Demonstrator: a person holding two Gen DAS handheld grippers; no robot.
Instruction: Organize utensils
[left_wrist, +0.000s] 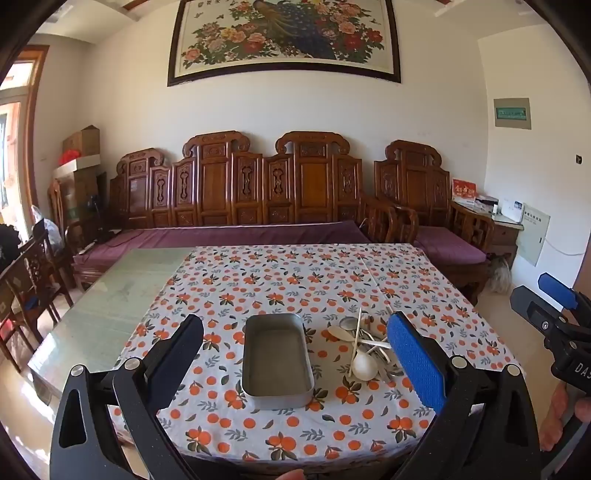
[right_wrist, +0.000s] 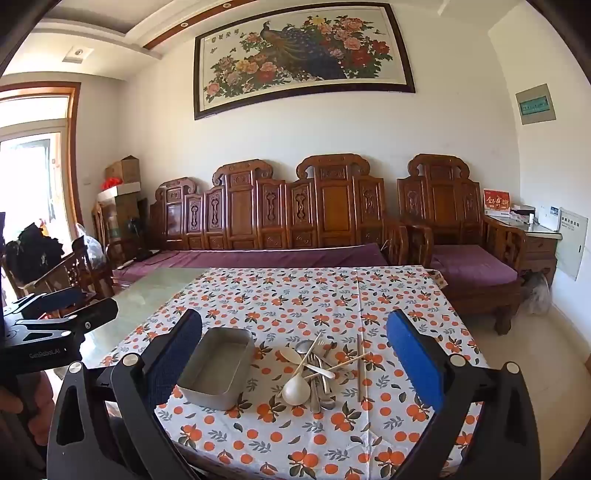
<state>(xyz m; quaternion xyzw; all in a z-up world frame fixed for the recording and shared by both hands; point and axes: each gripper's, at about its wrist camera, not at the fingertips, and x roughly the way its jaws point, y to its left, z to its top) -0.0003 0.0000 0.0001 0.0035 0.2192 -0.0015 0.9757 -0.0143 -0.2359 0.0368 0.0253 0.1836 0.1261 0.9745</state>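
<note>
An empty grey metal tray (left_wrist: 277, 363) (right_wrist: 218, 367) stands on the orange-patterned tablecloth. Right of it lies a heap of utensils (left_wrist: 364, 347) (right_wrist: 319, 367): a white plastic spoon (right_wrist: 297, 387), metal spoons and forks, and loose chopsticks (right_wrist: 359, 369). My left gripper (left_wrist: 295, 347) hangs open above the near table edge, with the tray framed between its fingers from afar. My right gripper (right_wrist: 295, 347) is open too, the heap in view between its blue pads, nothing held. Each gripper also shows at the edge of the other's view: the right gripper (left_wrist: 554, 314), the left gripper (right_wrist: 66, 310).
The tablecloth (left_wrist: 280, 280) covers the right part of a green glass-topped table (left_wrist: 122, 295). Behind it runs a carved wooden sofa (left_wrist: 258, 184) with purple cushions. Wooden chairs (left_wrist: 26, 280) stand at the left. A person's hand (right_wrist: 22, 402) holds the left gripper's handle.
</note>
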